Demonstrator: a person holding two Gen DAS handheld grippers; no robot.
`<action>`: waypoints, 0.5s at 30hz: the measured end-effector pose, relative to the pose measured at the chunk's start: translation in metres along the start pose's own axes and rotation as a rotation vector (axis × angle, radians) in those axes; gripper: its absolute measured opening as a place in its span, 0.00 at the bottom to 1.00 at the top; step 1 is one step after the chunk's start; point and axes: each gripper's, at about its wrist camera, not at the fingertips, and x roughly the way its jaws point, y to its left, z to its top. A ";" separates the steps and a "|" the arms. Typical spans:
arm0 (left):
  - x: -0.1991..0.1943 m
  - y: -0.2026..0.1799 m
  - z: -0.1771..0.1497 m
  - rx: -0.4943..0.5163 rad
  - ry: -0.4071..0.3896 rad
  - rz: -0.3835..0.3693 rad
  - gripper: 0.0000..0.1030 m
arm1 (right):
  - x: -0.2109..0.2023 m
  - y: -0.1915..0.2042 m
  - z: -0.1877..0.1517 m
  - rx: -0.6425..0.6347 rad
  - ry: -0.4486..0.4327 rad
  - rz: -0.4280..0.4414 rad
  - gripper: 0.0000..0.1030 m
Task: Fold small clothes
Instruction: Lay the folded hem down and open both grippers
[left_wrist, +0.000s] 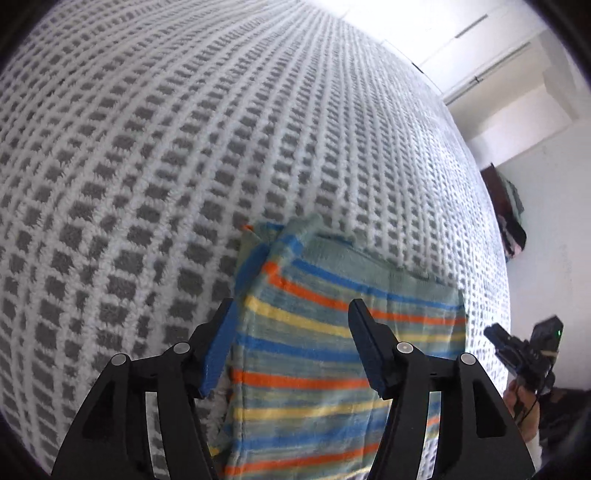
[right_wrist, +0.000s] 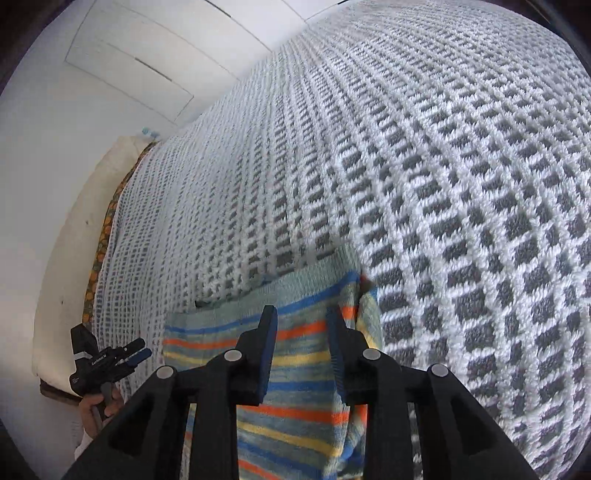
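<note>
Striped garment (left_wrist: 332, 354) lies flat on the gray-and-white checked blanket (left_wrist: 184, 147), filling the 6 o'clock part of both wrist views, its pale green hem toward 12 o'clock. In the left wrist view one corner near 11 o'clock of the cloth is bunched and turned over on itself.

Your left gripper (left_wrist: 291, 347) is held low over the garment, pointing forward along the blanket. Its jaws stand wide apart, the blue-padded finger (left_wrist: 218, 354) over the cloth's edge at 9 o'clock and the other finger above the stripes. Nothing is between them; whether the tips touch the cloth cannot be told.

Your right gripper (right_wrist: 301, 354) is posed likewise over the same garment, near the edge at its 3 o'clock side. Its jaws are parted, narrower than the left pair, with striped cloth showing in the gap. Whether the right-hand finger (right_wrist: 338, 354) is pressing the folded edge cannot be told; no grasp is evident.

Each gripper appears in the other's view: the right one (left_wrist: 524, 350) at 4 o'clock, held in your hand (left_wrist: 517, 402) off the blanket's edge; the left one (right_wrist: 107, 360) at 8 o'clock, likewise in hand (right_wrist: 99, 406).

Surroundings: white wall and panelled doors (right_wrist: 140, 62) at 11 o'clock, a cream pillow (right_wrist: 74, 258) and patterned orange fabric (right_wrist: 99, 251) along the blanket's 9 o'clock edge, dark hanging clothing (left_wrist: 509, 218) at 3 o'clock of the left view. No object lies between either gripper and the garment.
</note>
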 end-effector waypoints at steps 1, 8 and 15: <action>0.001 -0.009 -0.012 0.032 0.013 -0.022 0.66 | 0.004 0.002 -0.008 0.001 0.038 0.026 0.28; 0.017 0.010 -0.085 0.141 0.146 0.143 0.57 | 0.014 -0.017 -0.080 -0.021 0.212 -0.157 0.44; -0.032 0.041 -0.113 0.030 0.064 0.032 0.82 | -0.040 -0.008 -0.134 -0.056 0.174 -0.063 0.60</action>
